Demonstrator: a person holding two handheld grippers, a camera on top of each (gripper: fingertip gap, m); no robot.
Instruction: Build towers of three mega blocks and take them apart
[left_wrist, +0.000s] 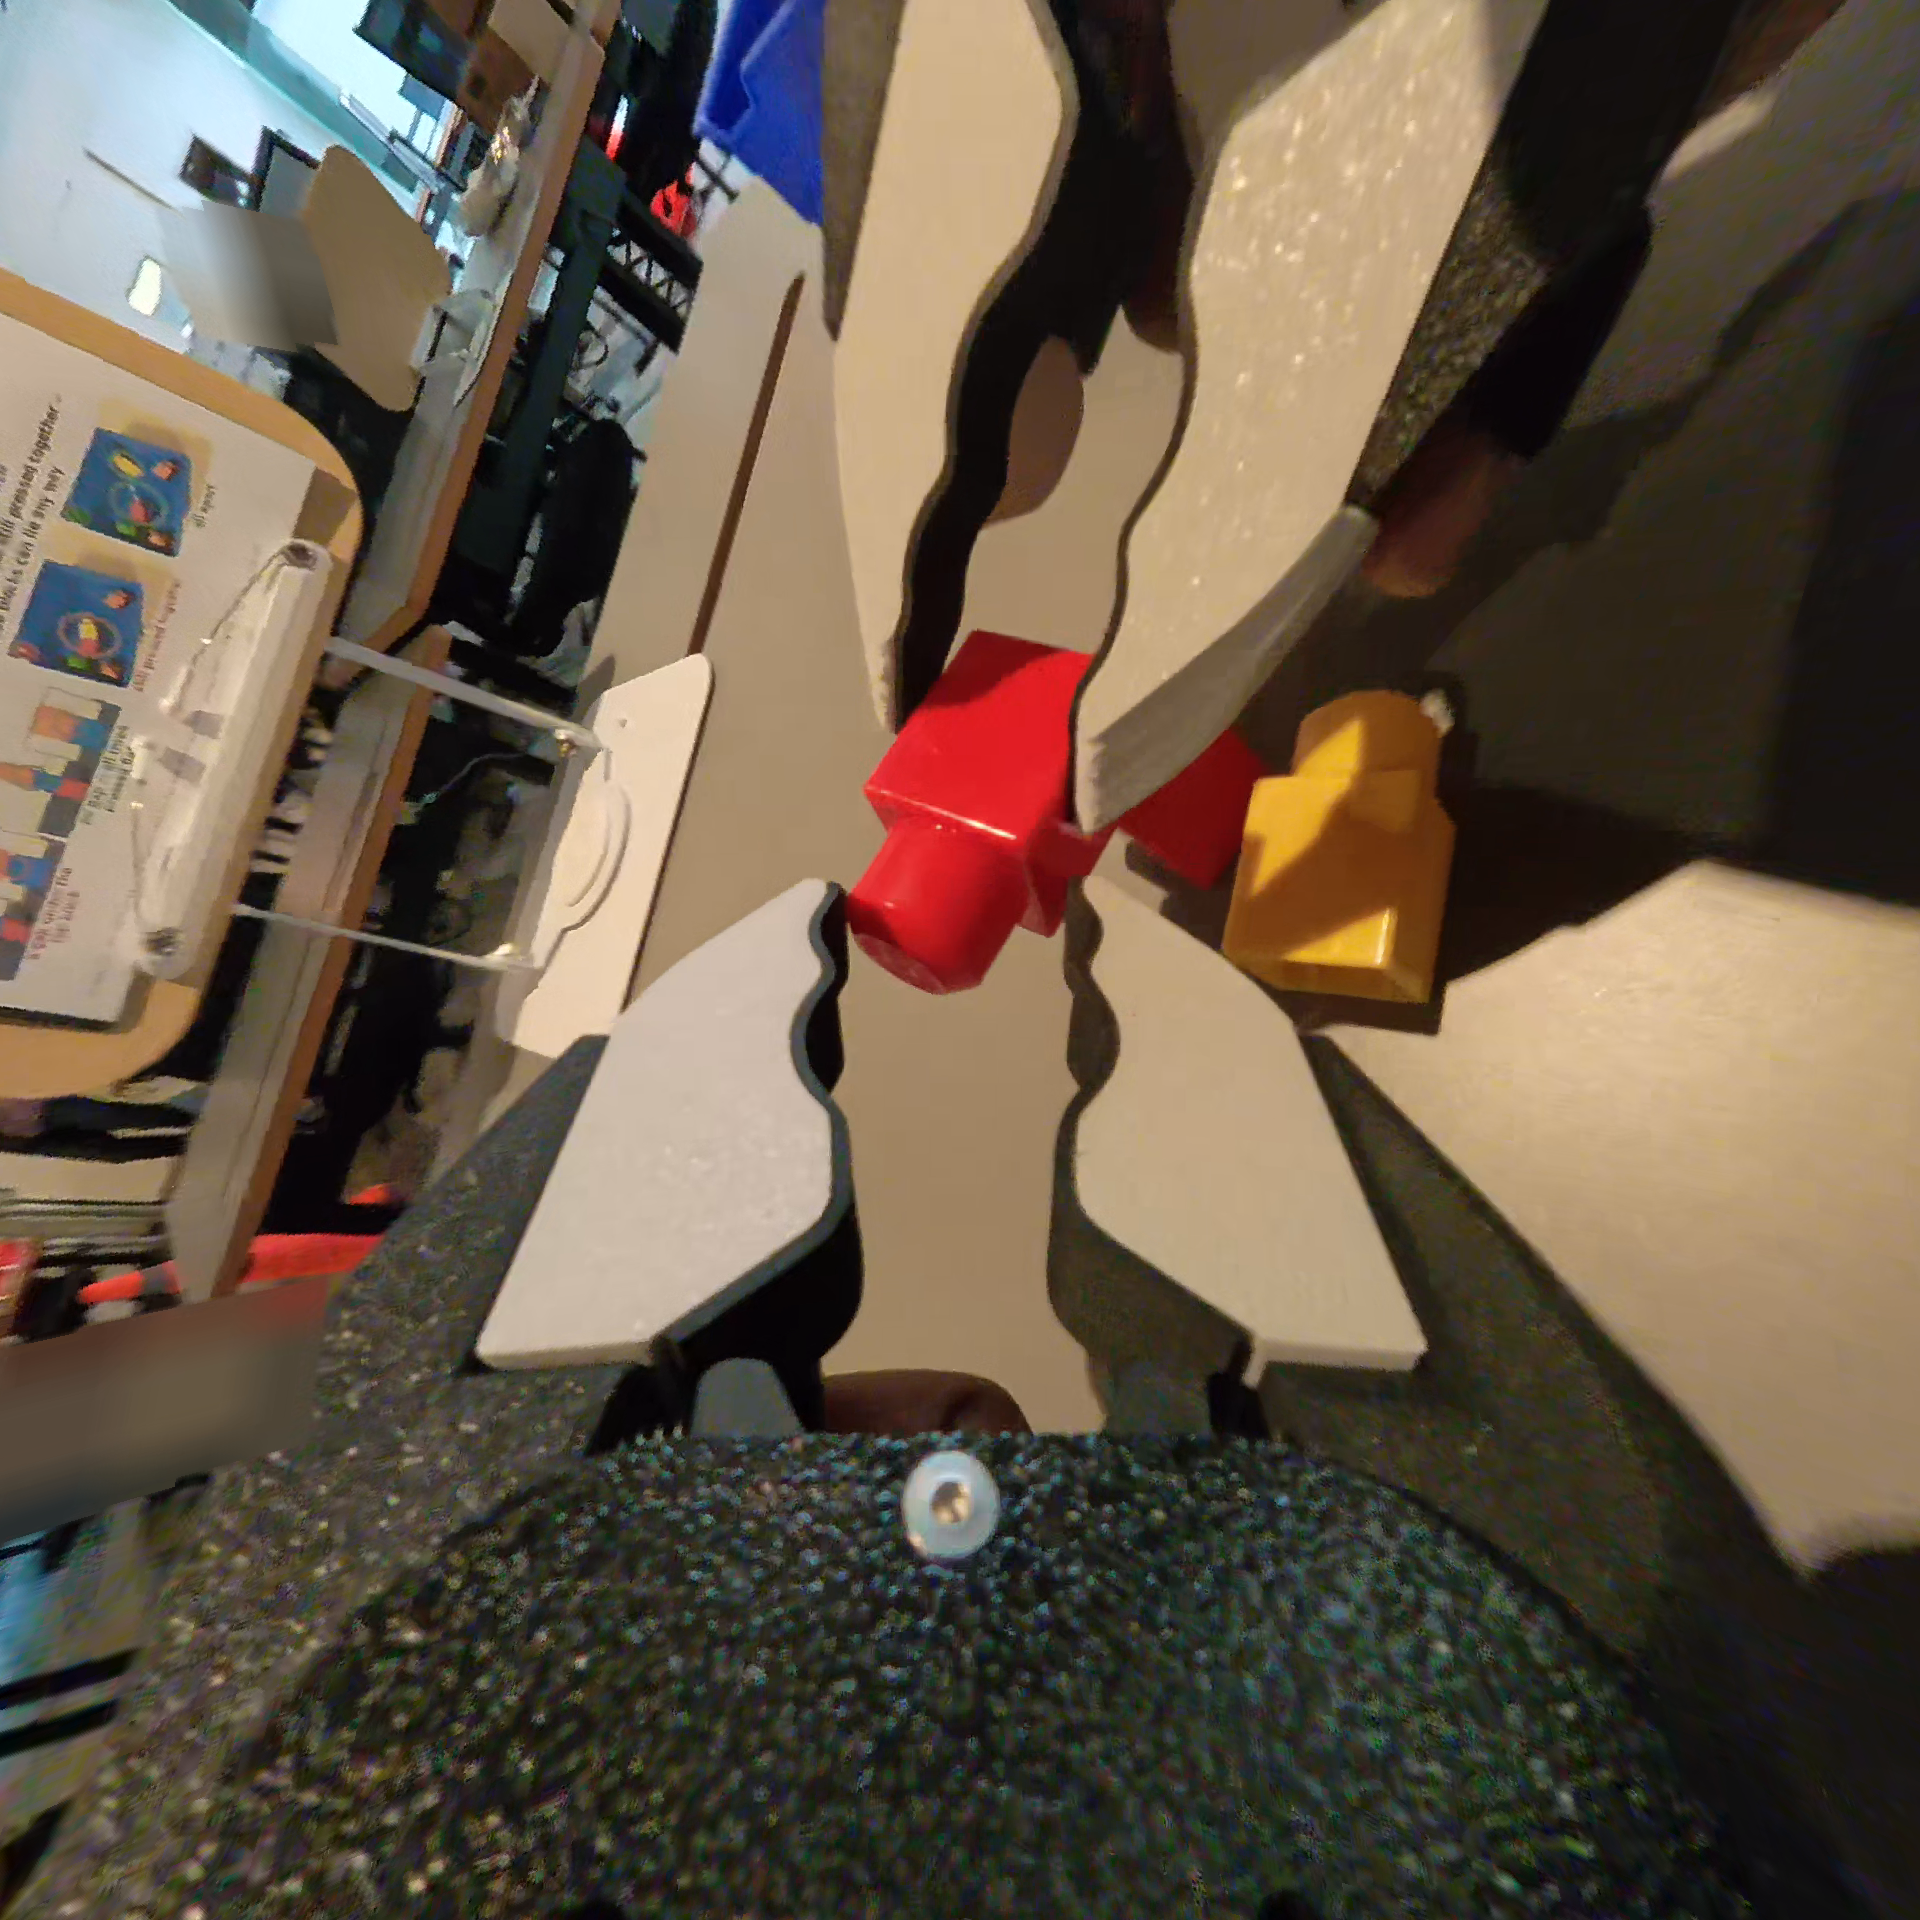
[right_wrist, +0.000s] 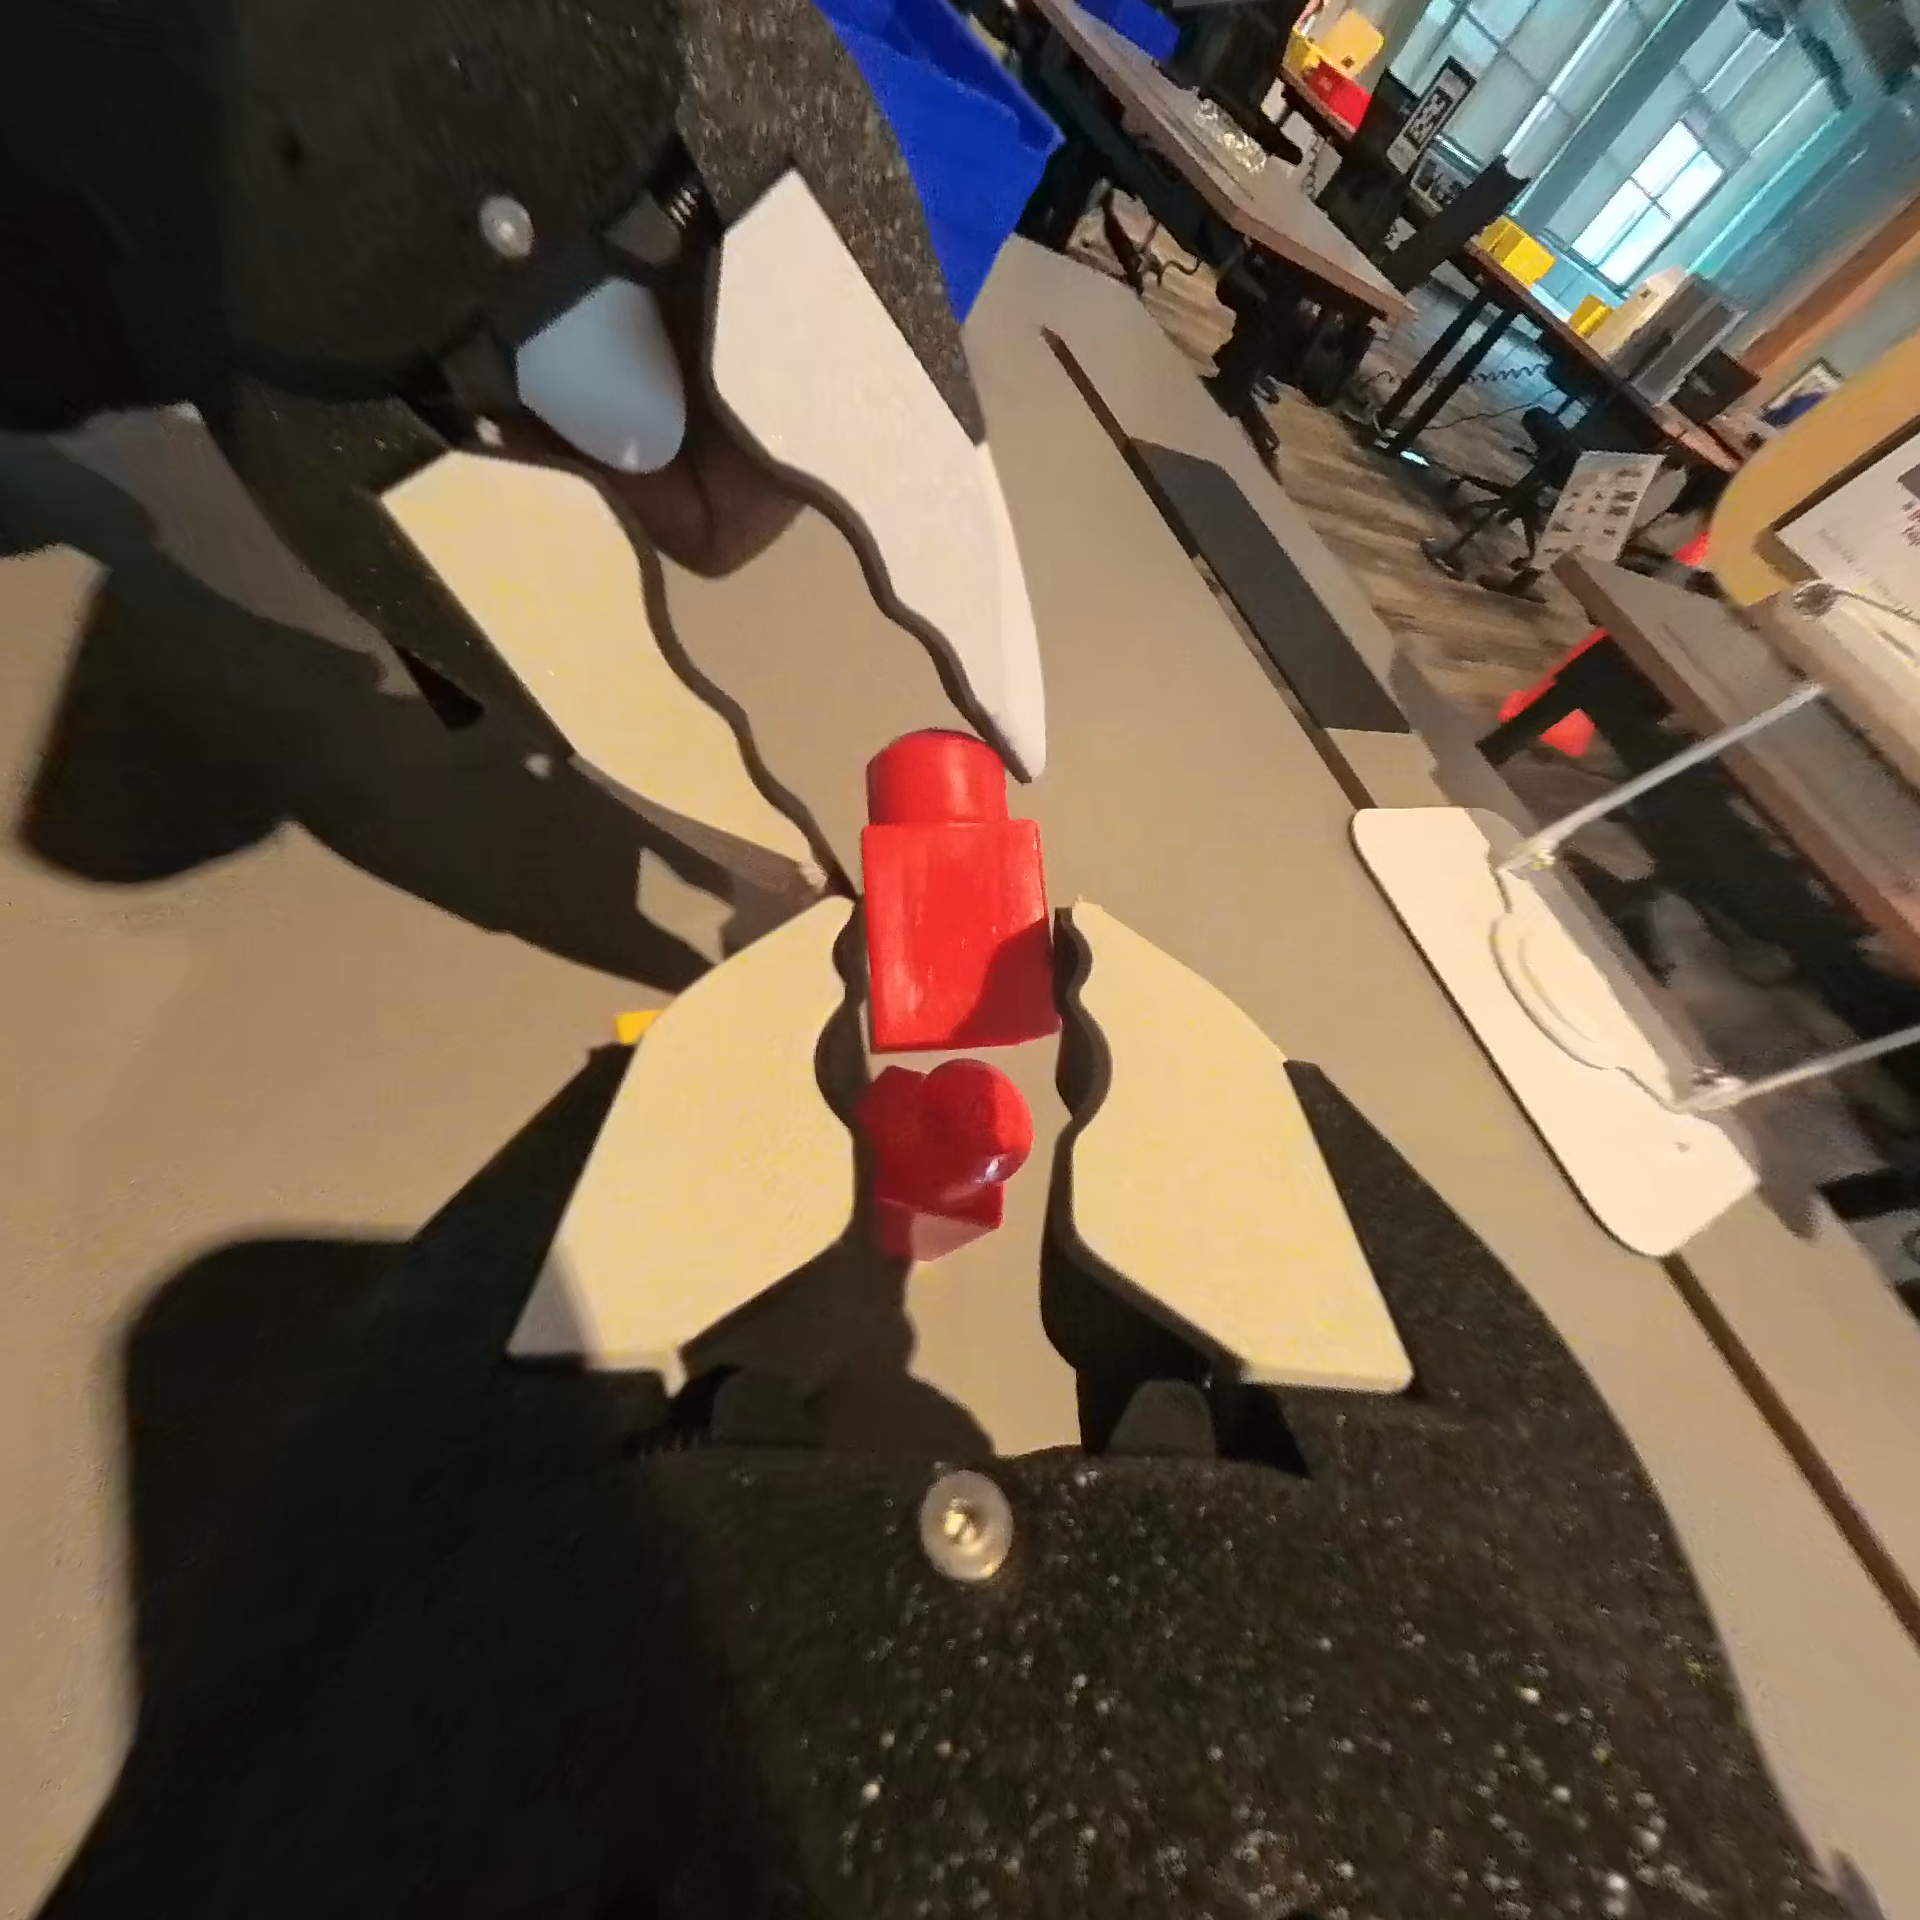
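Right tongs (right_wrist: 956, 966): wavy grey pads clamped on the glossy red single-stud plastic block (right_wrist: 951, 935), held above the matte grey counter (right_wrist: 312, 1039). A second red block (right_wrist: 940, 1164) lies loose beneath.

Left tongs (left_wrist: 951, 925): spread apart at the stud, apparently empty.

Yellow plastic block (left_wrist: 1340, 862): beyond, on the counter.

Risk: smooth plastic slipping or twisting if pressed off-axis.

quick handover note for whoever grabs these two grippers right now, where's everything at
Right gripper: shut on a red block, held above the table, stud pointing away from the camera.
Left gripper: open, fingertips on either side of that block's stud, not clamped.
Second red block: loose on the table under the held one.
Yellow block: on the table beside the reds.
Done: nothing is stacked right now.
Left: can't tell if this is build or teardown; check before continuing.
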